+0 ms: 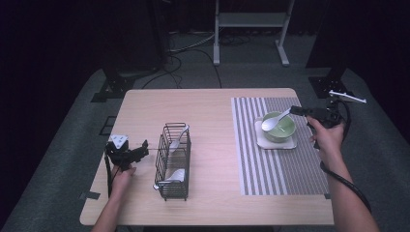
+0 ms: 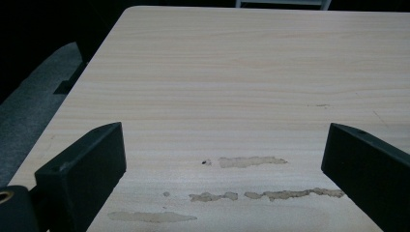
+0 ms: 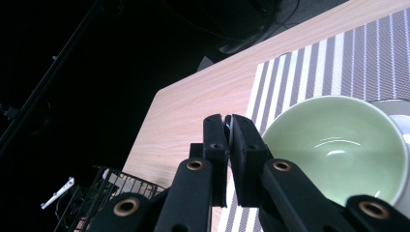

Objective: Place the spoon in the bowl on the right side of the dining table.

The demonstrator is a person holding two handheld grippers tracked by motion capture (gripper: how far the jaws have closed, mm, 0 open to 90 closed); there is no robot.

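spoon (image 1: 273,120) | right tongs (image 1: 293,110) clamp handle | bowl-end lower-left, over bowl (image 1: 285,130)

On the table (image 1: 208,106) the wire rack (image 1: 173,162) with two spoons (image 1: 178,137) stands left of the placemat (image 1: 278,159) — there a bowl (image 1: 281,128) sits on a plate (image 1: 275,143).

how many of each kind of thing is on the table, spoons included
spoons: 3, one over the bowl, two in the basket
green bowl: 1
square plate: 1
wire basket: 1
striped placemat: 1
total: 7
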